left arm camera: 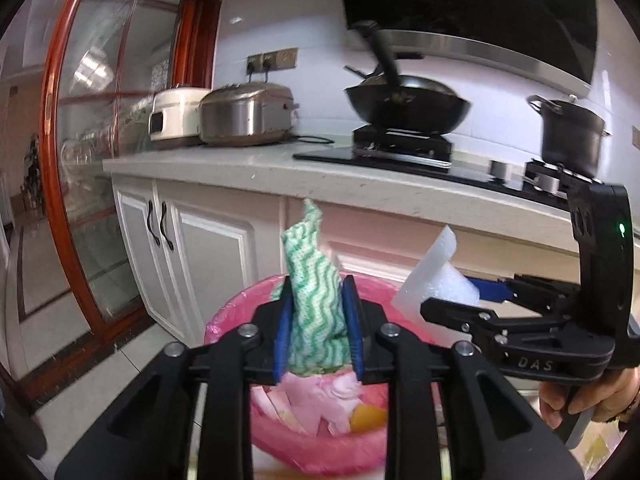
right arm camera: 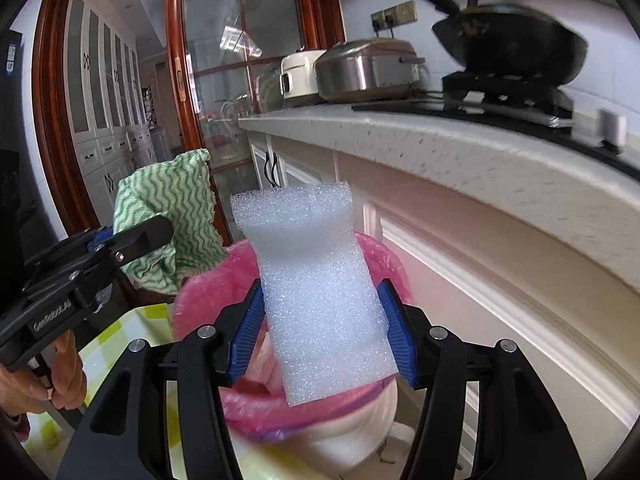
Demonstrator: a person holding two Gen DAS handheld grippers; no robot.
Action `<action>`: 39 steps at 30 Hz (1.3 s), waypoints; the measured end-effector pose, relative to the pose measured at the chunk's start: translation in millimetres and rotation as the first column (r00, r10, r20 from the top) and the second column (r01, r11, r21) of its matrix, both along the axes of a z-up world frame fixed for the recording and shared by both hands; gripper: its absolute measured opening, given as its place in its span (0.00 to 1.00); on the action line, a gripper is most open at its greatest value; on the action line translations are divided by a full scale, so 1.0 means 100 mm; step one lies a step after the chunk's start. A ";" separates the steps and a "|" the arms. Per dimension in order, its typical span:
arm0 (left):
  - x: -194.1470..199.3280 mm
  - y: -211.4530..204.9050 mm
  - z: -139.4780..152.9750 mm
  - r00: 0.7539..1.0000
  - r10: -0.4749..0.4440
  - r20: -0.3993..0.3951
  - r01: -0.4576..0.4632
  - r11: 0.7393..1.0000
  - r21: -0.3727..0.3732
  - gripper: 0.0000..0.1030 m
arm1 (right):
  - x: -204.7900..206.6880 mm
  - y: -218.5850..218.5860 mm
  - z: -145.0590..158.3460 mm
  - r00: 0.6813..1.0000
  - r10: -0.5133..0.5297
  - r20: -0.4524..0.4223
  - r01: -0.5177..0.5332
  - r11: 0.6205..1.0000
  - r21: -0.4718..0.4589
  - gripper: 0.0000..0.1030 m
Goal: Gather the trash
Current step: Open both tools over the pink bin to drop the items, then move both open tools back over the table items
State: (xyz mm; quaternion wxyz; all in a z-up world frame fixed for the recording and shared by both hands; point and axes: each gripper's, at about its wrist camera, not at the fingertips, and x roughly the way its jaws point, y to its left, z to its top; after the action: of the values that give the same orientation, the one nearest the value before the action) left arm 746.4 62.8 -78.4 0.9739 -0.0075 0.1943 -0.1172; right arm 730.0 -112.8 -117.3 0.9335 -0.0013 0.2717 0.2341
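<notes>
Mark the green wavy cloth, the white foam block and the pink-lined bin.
green wavy cloth (left arm camera: 316, 304), left wrist view, middle of the fabric.
white foam block (right arm camera: 320, 300), right wrist view, front face.
pink-lined bin (left arm camera: 228, 316), left wrist view, left rim.

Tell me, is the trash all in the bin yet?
Not yet. Some pink paper scraps already lie in the pink-lined bin. The left gripper holds a green wavy cloth above it, and the right gripper holds a white foam block. Both must still drop in.
</notes>
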 end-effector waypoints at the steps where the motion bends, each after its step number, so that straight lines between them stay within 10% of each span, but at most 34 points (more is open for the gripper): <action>1: 0.07 0.03 -0.04 1.000 -0.001 -0.007 0.001 1.000 -0.009 0.35 | 0.06 0.02 -0.05 1.000 0.005 -0.005 -0.005 1.000 0.000 0.55; 4: 0.22 0.11 -0.17 1.000 0.005 -0.012 -0.005 1.000 -0.014 0.54 | 0.21 0.06 -0.20 1.000 0.016 -0.021 -0.016 1.000 -0.004 0.61; 15: -0.17 0.41 -0.12 0.995 0.097 0.013 -0.096 0.995 -0.039 0.66 | -0.06 -0.13 -0.02 0.999 0.032 0.021 -0.032 0.999 0.024 0.66; 20: -1.03 0.42 0.23 0.992 0.113 0.061 -0.111 0.993 -0.046 0.96 | -0.80 -0.32 0.46 0.996 0.042 0.083 -0.045 0.998 0.036 0.75; 31: -3.15 0.12 0.73 0.984 0.123 0.127 -0.121 0.992 -0.022 0.96 | -2.81 -0.77 0.92 0.993 -0.050 0.103 0.045 0.998 0.051 0.80; 39: -4.31 -0.10 0.54 0.985 0.132 0.113 -0.128 0.991 -0.044 0.96 | -3.97 -0.93 0.75 0.991 -0.115 0.074 0.110 0.991 0.071 0.81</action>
State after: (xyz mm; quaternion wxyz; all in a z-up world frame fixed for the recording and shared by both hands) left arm 315.8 52.9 -24.6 0.9887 -0.0311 0.1347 -0.0574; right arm 332.7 -206.1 -42.6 0.9546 0.0362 0.2265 0.1900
